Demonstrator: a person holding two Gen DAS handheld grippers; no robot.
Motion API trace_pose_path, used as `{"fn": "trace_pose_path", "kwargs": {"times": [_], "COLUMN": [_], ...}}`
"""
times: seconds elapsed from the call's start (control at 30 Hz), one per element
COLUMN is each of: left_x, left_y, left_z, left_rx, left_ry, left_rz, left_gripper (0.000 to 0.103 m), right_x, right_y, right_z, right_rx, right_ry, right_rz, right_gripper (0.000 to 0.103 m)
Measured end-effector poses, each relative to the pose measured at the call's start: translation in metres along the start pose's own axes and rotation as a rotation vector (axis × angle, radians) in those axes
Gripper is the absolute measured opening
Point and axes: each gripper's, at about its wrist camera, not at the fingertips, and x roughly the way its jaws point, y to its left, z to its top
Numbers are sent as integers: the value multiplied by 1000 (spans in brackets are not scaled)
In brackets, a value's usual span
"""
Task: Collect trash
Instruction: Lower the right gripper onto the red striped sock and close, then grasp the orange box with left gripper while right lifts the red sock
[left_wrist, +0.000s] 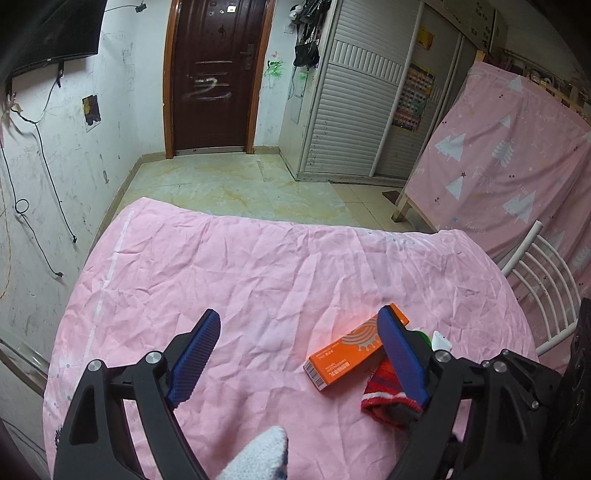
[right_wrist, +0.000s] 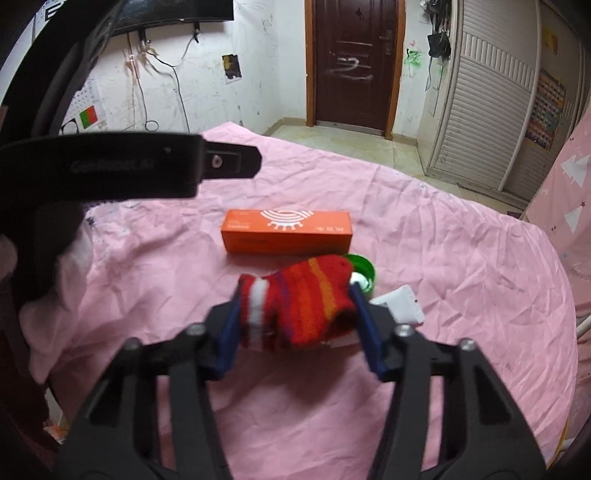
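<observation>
An orange box (right_wrist: 286, 230) lies on the pink cloth (right_wrist: 443, 258); it also shows in the left wrist view (left_wrist: 354, 349). A red striped sock (right_wrist: 303, 299) sits between the fingers of my right gripper (right_wrist: 295, 301), which stand wide around it; whether they press it is unclear. Behind it lie a green lid (right_wrist: 364, 269) and a white tube (right_wrist: 400, 302). My left gripper (left_wrist: 299, 332) is open and empty above the cloth, its right finger over the box and the sock (left_wrist: 384, 391).
A white glove tip (left_wrist: 258, 458) shows at the bottom of the left view. A black strap (right_wrist: 129, 166) crosses the upper left of the right view. A white chair (left_wrist: 546, 288) stands to the right, a door (left_wrist: 218, 74) and wardrobe (left_wrist: 351, 92) beyond.
</observation>
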Motion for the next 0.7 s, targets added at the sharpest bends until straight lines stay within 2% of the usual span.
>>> {"fn": "trace_pose_path", "kwargs": {"times": [0.03,0.2,0.6,0.7], "left_x": [1,10,47,51], "left_y": [-1,-11,-45,-50], "left_z": [0,-1,-13,-15], "left_rx": [3,43,176,197], "left_ry": [2,24,106,113], "left_rz": [-1,-4,23,32], "left_gripper": [78,78,78,72], "right_x": [-1,-16,-51,-52], "right_y": [-2,-24,-78,-88], "right_z": [0,-5,-17,-20], "right_rx": [6,69,188,211], "right_ry": [-2,-37,-107,-114], "right_rz": [3,-15,-53,-52], "right_gripper": [39,34,34,34]}}
